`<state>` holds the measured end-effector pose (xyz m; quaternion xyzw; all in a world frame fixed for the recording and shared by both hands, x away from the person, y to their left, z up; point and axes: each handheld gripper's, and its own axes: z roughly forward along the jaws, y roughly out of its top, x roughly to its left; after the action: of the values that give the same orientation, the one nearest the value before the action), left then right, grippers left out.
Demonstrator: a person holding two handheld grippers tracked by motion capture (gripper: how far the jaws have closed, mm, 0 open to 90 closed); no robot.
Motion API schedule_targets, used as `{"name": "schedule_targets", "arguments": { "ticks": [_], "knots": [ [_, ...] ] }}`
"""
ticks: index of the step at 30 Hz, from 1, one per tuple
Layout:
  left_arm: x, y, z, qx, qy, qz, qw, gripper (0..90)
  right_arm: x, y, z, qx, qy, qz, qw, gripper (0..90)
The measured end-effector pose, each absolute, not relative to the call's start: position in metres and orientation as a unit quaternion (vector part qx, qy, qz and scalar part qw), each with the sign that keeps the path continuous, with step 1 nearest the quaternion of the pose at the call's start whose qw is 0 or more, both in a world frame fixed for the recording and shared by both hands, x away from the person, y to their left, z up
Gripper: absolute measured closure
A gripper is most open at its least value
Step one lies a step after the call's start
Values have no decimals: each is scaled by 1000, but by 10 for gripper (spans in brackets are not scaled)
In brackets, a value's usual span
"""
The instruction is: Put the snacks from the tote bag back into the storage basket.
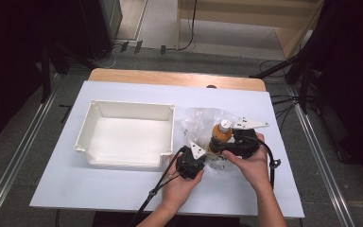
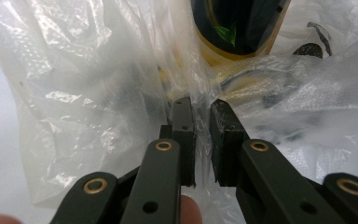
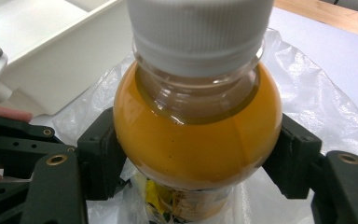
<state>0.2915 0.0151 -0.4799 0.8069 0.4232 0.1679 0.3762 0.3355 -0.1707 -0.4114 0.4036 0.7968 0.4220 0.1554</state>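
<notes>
Bottle (image 3: pixel 196 135) first: it stands upright, just right of the white tray (image 1: pixel 127 137) on the table, its white cap (image 3: pixel 198 32) pointing up and its lower part sunk in the clear plastic bag (image 1: pixel 203 120) that lies crumpled around it. My right gripper (image 1: pixel 227 144) has it by the shoulder, one black jaw pressed to each side of the orange-filled body just below the neck, so the jaws are spread as wide as the bottle and closed no further. In the right gripper view the film bunches below the jaws, around the label.

My left gripper (image 2: pixel 200 135) sits on the tray side of the bottle, low against the bag. Its jaws are nearly together, with a fold of the clear film pinched in the narrow gap between them; ahead of them I see the bottle's base through the plastic.

What matters for the coming move, as I judge it, is the bottle's long axis: it runs straight up, while the bag hangs round the bottom and is held down on the tray side. A lift along that axis with my right gripper should draw the bottle out of the film, provided my left one keeps the fold low. The tray lies just beyond my left gripper, so the bottle would have to cross over that hand to reach it.
</notes>
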Motion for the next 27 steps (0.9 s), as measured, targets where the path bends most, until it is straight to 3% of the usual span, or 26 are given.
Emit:
{"name": "schedule_targets", "arguments": {
  "ticks": [27],
  "knots": [
    [291, 15, -480, 808, 422, 169, 374, 824, 327, -174, -393, 399, 793, 431, 163, 319]
  ]
}}
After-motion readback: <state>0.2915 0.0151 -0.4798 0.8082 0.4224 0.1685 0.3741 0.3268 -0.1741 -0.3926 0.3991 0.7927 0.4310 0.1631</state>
